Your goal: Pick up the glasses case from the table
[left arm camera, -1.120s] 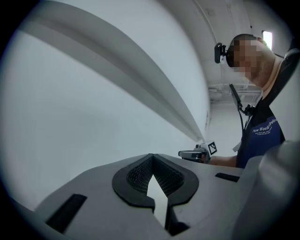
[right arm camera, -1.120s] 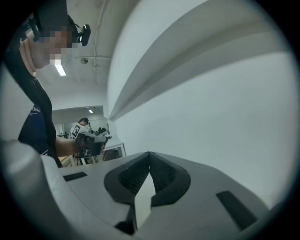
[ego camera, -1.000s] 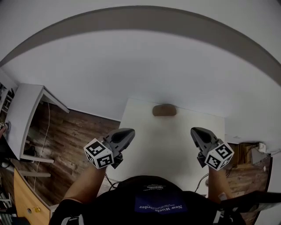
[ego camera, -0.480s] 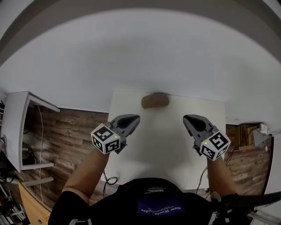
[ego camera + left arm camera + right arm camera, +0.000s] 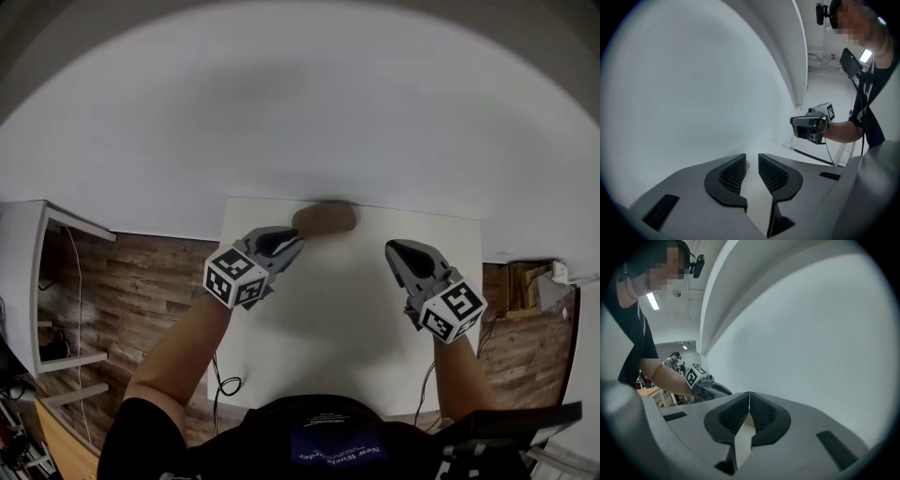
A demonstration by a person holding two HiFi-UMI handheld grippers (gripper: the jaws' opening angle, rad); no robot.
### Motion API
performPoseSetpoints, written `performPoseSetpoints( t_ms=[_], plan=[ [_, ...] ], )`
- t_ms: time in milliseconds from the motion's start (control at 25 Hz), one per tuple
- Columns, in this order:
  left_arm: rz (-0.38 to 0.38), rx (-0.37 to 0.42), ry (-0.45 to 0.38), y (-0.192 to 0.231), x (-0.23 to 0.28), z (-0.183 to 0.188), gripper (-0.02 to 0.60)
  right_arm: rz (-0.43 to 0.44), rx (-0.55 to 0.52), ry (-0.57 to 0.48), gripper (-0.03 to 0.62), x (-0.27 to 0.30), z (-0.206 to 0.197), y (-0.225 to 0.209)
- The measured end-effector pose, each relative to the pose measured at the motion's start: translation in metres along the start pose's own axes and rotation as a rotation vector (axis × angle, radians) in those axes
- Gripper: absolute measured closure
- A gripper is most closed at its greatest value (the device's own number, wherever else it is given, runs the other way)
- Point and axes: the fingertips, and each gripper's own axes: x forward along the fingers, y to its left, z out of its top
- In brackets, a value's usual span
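A brown oval glasses case [image 5: 323,217] lies at the far edge of the white table [image 5: 337,309], against the wall. My left gripper [image 5: 294,244] hovers just in front of the case, a little to its left; its jaws are opening, with a narrow gap and nothing between them [image 5: 751,163]. My right gripper [image 5: 391,249] hangs over the table to the right of the case, well apart from it, its jaws shut on nothing [image 5: 749,401]. Neither gripper view shows the case. Each gripper shows in the other's view: the right gripper [image 5: 811,126] and the left gripper [image 5: 705,384].
A white wall rises directly behind the table. Wood floor [image 5: 141,281] lies on both sides. A white shelf unit [image 5: 23,272] stands at the far left, and cables [image 5: 225,384] hang off the table's near left corner.
Both grippers have moved forward and down over the table toward the far edge. The left one went farther and now sits close to the case.
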Motion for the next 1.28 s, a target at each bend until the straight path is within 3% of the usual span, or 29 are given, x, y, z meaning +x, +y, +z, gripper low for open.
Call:
performPoseSetpoints(
  t_ms=[160, 320, 440, 960, 1120, 1280],
  plan=[
    [0.025, 0.062, 0.089, 0.022, 0.028, -0.014, 0.432, -0.007, -0.001, 0.002, 0.592, 0.007, -0.007, -0.008],
    [0.006, 0.147, 0.261, 0.044, 0.065, -0.04, 0.249, -0.017, 0.005, 0.005, 0.592, 0.013, -0.012, -0.023],
    [-0.012, 0.182, 0.372, 0.062, 0.103, -0.057, 0.185, -0.02, 0.022, 0.014, 0.592, 0.017, -0.023, -0.046],
    [-0.102, 0.274, 0.636, 0.073, 0.152, -0.101, 0.1, -0.039, 0.051, 0.029, 0.592, 0.016, -0.034, -0.047],
    [-0.122, 0.291, 0.665, 0.066, 0.161, -0.109, 0.1, -0.041, 0.059, 0.029, 0.592, 0.017, -0.035, -0.047],
    [-0.115, 0.291, 0.637, 0.066, 0.163, -0.116, 0.1, -0.034, 0.061, 0.033, 0.592, 0.02, -0.036, -0.045]
  ],
)
